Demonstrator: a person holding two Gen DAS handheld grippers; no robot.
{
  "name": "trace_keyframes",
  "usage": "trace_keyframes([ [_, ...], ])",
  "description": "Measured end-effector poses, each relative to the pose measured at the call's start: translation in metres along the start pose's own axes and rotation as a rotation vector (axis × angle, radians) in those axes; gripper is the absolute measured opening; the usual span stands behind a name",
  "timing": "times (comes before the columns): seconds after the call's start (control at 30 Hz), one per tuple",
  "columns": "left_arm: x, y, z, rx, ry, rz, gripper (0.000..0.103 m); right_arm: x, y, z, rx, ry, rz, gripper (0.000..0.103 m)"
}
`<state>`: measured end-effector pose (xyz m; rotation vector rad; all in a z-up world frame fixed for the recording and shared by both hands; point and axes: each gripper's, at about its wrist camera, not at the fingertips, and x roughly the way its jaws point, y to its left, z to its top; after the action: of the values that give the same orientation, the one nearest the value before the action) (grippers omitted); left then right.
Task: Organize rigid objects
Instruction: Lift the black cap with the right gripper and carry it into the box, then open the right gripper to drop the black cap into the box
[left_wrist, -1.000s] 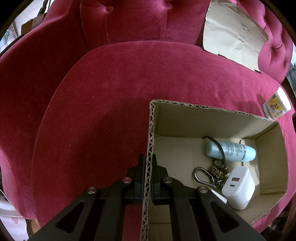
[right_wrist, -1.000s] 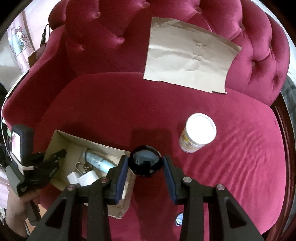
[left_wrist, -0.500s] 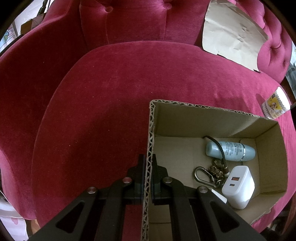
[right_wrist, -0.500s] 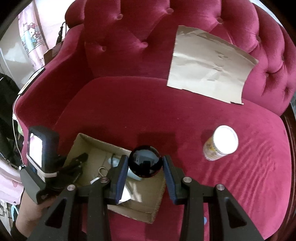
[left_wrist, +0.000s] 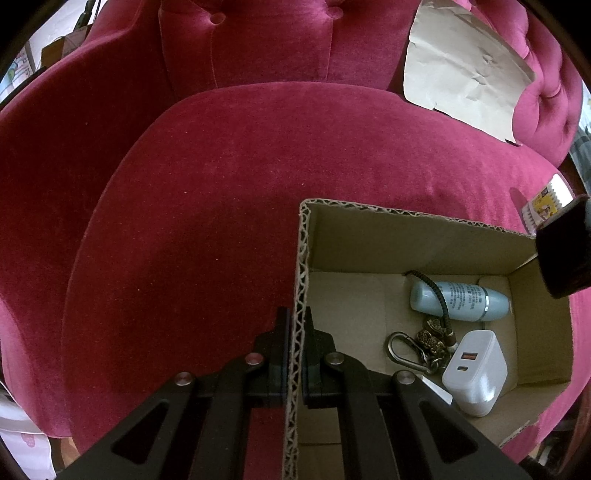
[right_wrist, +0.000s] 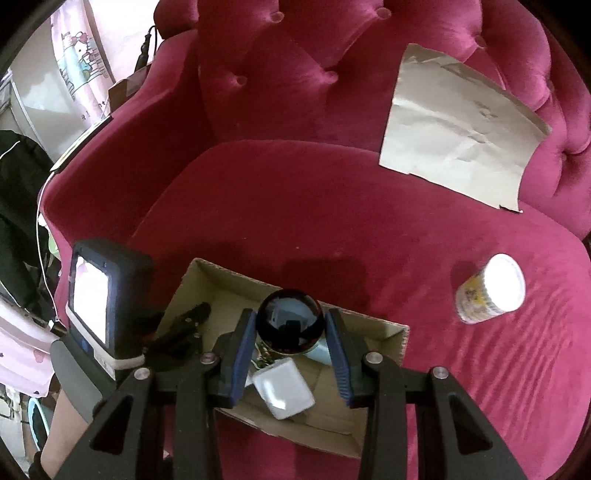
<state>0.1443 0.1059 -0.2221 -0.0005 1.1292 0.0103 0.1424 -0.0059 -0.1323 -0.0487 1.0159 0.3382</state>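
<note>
Hovering over the cardboard box (right_wrist: 391, 334), the right gripper (right_wrist: 290, 328) clamps a dark ball (right_wrist: 290, 321), seemingly above the white charger (right_wrist: 284, 387), while the left gripper (left_wrist: 295, 325) pinches the box wall.

Dim indoor light. Daylight enters at upper left in the right wrist view; wall there washes out. Screen (right_wrist: 90, 299) on the left gripper's mount blown white. Ball (right_wrist: 290, 320) mirrors the room. Soft shadow beside cup (right_wrist: 489, 290). Fisheye bends edges; corners black. Focus acceptable throughout.

Plush velvet sofa (left_wrist: 229, 192), rough corrugated cardboard box (left_wrist: 406, 229), glossy, perhaps glass ball (right_wrist: 290, 321).
</note>
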Motion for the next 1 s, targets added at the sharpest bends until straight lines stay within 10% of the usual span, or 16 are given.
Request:
trace_keyframes([
  [1.0, -0.001, -0.001, 0.0, 0.003, 0.0, -0.002, 0.004, 0.057, 0.019, -0.005, 0.035, 0.048, 0.063, 0.041],
])
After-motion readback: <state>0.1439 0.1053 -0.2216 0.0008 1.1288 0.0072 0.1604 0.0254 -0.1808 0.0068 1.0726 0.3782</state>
